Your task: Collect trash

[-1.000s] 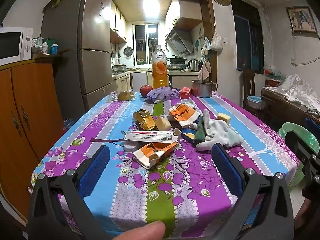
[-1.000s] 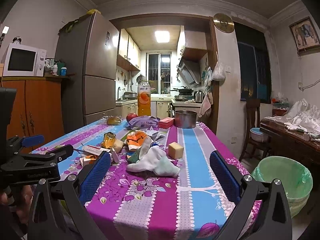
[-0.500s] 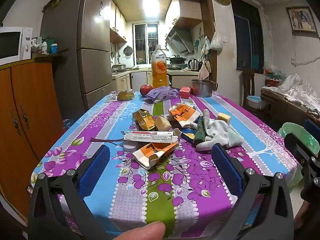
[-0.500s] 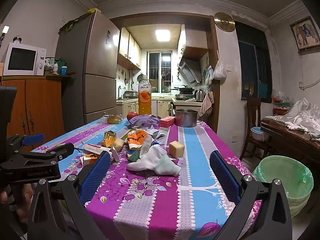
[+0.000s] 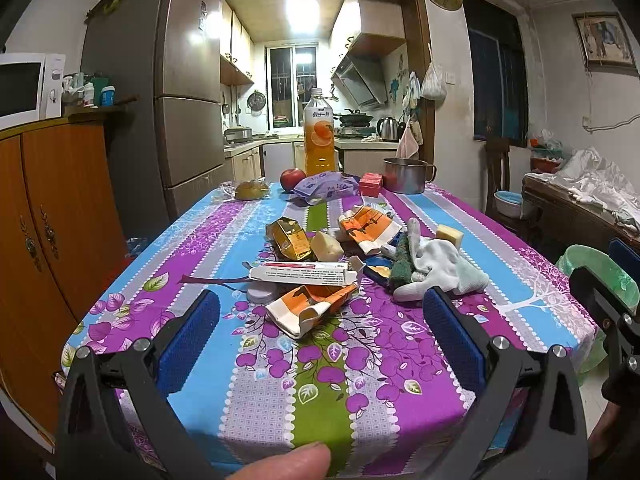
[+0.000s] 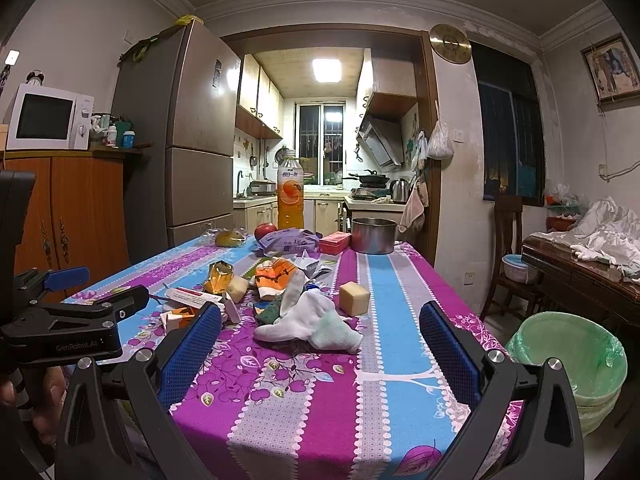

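Trash lies in the middle of the table: a crumpled orange carton [image 5: 310, 309], a white toothpaste box [image 5: 298, 273], a gold wrapper [image 5: 290, 239], another orange carton [image 5: 367, 227] and a white cloth [image 5: 438, 270]. My left gripper [image 5: 320, 330] is open and empty, just short of the near orange carton. My right gripper [image 6: 320, 338] is open and empty, facing the white cloth [image 6: 312, 322] from the table's near edge. A green-lined trash bin [image 6: 568, 360] stands on the floor to the right; it also shows in the left wrist view [image 5: 598, 272].
A juice bottle [image 5: 319, 136], apple [image 5: 292, 179], purple packet [image 5: 326, 188], red box [image 5: 371, 184] and metal pot [image 5: 406, 175] stand at the table's far end. A yellow sponge block [image 6: 354, 298] lies right of the cloth. A wooden cabinet [image 5: 52, 216] is at left.
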The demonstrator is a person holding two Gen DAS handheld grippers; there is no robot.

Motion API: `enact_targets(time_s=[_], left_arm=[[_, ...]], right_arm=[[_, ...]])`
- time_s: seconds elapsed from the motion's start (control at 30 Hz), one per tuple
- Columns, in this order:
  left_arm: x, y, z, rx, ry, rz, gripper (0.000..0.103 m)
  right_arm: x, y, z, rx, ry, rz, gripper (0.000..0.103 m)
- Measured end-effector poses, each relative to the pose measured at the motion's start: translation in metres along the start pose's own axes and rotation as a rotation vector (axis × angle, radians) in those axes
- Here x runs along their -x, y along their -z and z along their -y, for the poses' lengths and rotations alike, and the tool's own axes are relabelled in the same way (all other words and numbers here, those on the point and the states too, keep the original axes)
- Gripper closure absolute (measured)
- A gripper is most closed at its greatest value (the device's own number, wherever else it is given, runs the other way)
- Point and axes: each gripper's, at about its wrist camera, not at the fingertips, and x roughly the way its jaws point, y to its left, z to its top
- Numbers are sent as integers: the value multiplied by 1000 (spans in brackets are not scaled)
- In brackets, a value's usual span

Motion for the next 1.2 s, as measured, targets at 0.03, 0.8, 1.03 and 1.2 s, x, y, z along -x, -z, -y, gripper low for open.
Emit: enact_targets(time_s=[0.03, 0.8, 1.03, 1.2], left_arm=[[0, 0, 0, 0, -1, 0, 5], [-7, 4, -3, 1, 3, -19, 5], [-33, 4, -30, 14, 59, -125, 5], [-63, 8, -63, 33, 139, -236, 5]], right_arm=[[0, 0, 0, 1, 0, 1, 4], [-1, 2, -1, 0, -1, -6, 4], [-13, 7, 2, 37, -40, -56, 4], [-34, 17, 10, 37, -104, -126, 4]])
